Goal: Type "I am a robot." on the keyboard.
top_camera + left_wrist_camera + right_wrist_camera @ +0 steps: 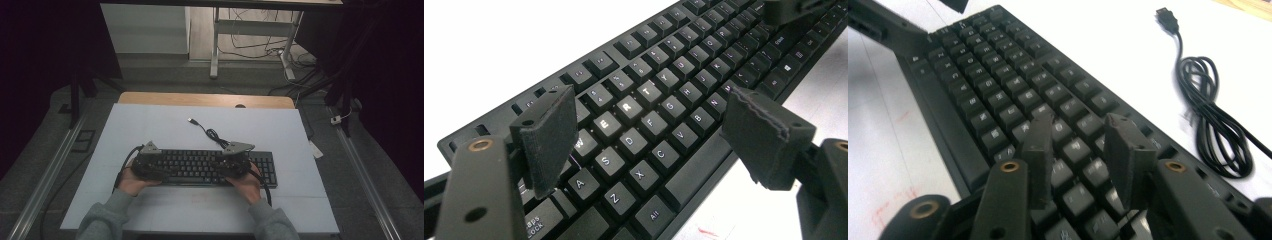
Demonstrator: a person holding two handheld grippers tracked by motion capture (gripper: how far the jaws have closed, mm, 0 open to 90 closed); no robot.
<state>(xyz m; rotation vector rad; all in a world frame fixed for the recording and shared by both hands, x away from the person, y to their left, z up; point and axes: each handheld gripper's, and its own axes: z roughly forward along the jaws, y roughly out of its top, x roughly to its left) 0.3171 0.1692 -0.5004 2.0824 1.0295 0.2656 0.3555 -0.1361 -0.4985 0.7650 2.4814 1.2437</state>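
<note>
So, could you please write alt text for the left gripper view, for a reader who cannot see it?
A black keyboard runs diagonally across a white table, its lettered keys seen close up. The left gripper hangs just above it, its two black jaws wide apart with nothing between them.

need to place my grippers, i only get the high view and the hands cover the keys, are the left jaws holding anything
Observer: No. The left hand-held gripper is open, hovering over the keyboard above the lit E, R and T keys.
Operator: and the right one
Observer: The right hand-held gripper has jaws apart with nothing between them, just above the keys.
Operator: is the cable plugged in anywhere
Observer: No. The USB plug lies loose on the white table, with the cable bundled in a coil beside the keyboard.
</note>
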